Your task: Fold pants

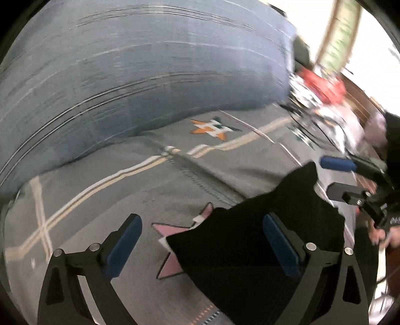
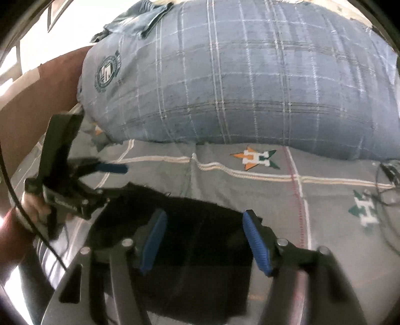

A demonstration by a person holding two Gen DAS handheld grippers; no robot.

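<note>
The black pants (image 1: 250, 240) lie bunched in a flat heap on the grey bedspread (image 1: 125, 190). My left gripper (image 1: 202, 217) hovers over their left edge, open wide; its right finger (image 1: 280, 245) is above the cloth and its left finger above bare bedspread. In the right wrist view the pants (image 2: 200, 262) spread under my right gripper (image 2: 203, 213), which is open with nothing pinched between its blue pads. The left gripper (image 2: 117, 181) shows at the pants' far left corner, held by a hand. The right gripper (image 1: 330, 176) appears at the right, open.
A big blue plaid pillow (image 2: 237, 75) fills the back of the bed, with a denim garment (image 2: 140, 22) on top. Black cables (image 2: 387, 190) lie at the right. A brown board (image 2: 37, 95) borders the left. Red and white clutter (image 1: 322, 87) sits beyond the bed.
</note>
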